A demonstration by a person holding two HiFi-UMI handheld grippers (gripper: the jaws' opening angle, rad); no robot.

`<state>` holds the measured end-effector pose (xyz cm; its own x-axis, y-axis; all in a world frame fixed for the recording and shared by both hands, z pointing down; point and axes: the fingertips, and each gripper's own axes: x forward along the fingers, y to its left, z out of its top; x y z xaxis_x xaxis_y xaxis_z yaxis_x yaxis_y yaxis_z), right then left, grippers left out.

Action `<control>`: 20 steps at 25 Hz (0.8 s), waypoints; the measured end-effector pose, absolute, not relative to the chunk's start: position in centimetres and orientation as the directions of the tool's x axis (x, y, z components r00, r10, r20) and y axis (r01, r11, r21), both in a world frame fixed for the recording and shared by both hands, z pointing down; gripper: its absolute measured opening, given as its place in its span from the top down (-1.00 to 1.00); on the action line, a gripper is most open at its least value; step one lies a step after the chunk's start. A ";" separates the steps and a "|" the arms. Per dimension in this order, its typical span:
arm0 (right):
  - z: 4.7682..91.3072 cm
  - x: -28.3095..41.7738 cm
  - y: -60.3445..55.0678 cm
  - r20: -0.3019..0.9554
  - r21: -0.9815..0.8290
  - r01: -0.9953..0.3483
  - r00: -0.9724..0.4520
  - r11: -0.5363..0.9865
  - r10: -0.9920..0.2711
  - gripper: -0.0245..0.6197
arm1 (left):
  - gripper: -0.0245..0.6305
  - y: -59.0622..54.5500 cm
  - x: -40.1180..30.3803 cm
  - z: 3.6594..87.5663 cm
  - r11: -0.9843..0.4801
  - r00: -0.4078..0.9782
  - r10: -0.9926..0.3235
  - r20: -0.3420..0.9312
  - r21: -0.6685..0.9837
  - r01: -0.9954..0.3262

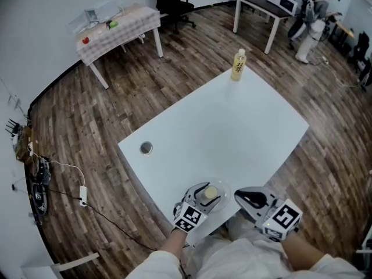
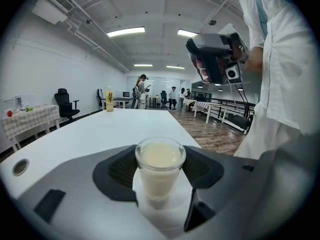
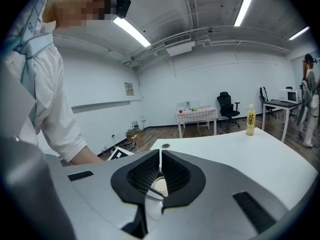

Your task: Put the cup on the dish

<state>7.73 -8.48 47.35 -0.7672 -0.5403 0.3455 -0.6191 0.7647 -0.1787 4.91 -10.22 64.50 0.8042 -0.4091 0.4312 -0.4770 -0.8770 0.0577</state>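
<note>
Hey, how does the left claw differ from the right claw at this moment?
The left claw has its jaws apart, pressed on a clear glass cup of milky liquid; the right claw has its jaws together, holding nothing. The left claw is over the round white dish; the right claw hovers beside it. Both are grey and black.

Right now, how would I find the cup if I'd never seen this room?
Look at the white table and go to its near edge. There, between the jaws of the left tool, is a small clear cup over a white dish. It is filled with creamy pale liquid, unlike the tall yellow bottle at the far end.
</note>
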 end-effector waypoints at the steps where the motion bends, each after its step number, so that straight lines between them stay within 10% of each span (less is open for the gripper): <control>1: 47.4 7.8 -8.4 0.345 -0.177 -0.620 -0.766 0.764 -0.542 0.82 | 0.11 -10.0 5.0 64.8 -0.878 0.803 -0.409 0.434 0.054 -0.476; 20: 46.9 7.3 -8.5 0.335 -0.179 -0.619 -0.770 0.765 -0.544 0.82 | -0.17 -9.2 5.0 65.7 -0.881 0.824 -0.386 0.415 0.100 -0.463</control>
